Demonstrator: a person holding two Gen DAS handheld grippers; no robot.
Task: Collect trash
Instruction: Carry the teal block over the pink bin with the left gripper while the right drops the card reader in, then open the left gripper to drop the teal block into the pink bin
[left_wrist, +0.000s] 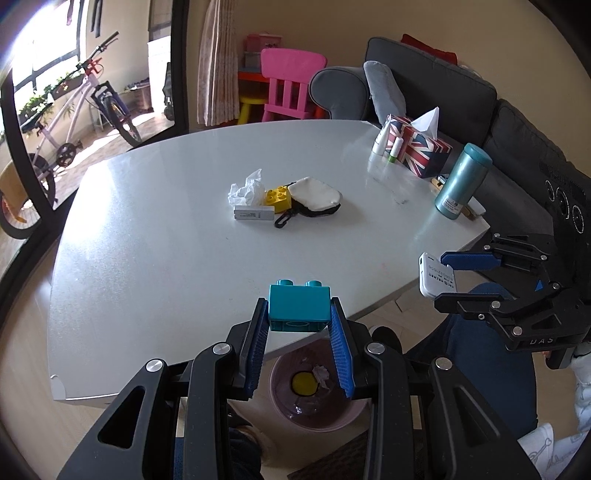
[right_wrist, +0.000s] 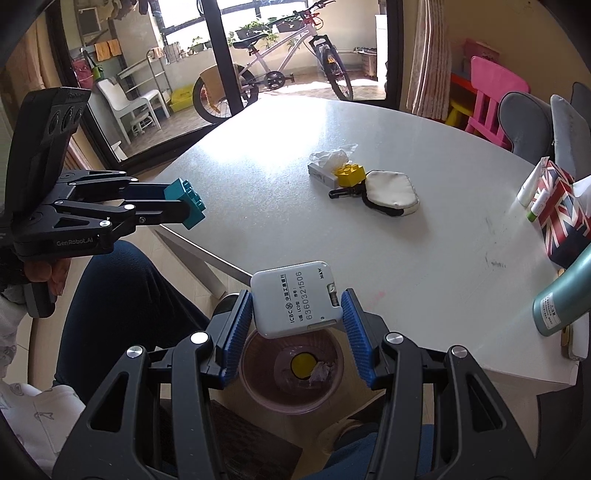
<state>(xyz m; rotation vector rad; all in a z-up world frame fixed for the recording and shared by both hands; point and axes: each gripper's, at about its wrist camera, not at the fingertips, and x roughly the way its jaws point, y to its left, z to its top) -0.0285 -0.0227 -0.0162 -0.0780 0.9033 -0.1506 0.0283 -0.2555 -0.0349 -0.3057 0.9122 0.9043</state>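
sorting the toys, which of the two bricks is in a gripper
The teal brick, clamped between the left gripper's blue pads. The yellow brick lies on the table beside the crumpled tissue.

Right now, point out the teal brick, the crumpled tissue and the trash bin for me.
teal brick (left_wrist: 298, 303), left wrist view, on its front face.
crumpled tissue (left_wrist: 245, 190), left wrist view, on its bunched middle.
trash bin (right_wrist: 255, 391), right wrist view, on its inner wall, left side.

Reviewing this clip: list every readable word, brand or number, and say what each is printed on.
"ICBC", "6360321506", "MAW": white bank device in the right gripper.
"GenRobot.AI": left gripper body.
"DAS": right gripper body, left wrist view.
Chinese print on the device, teal bottle label: too small to read.
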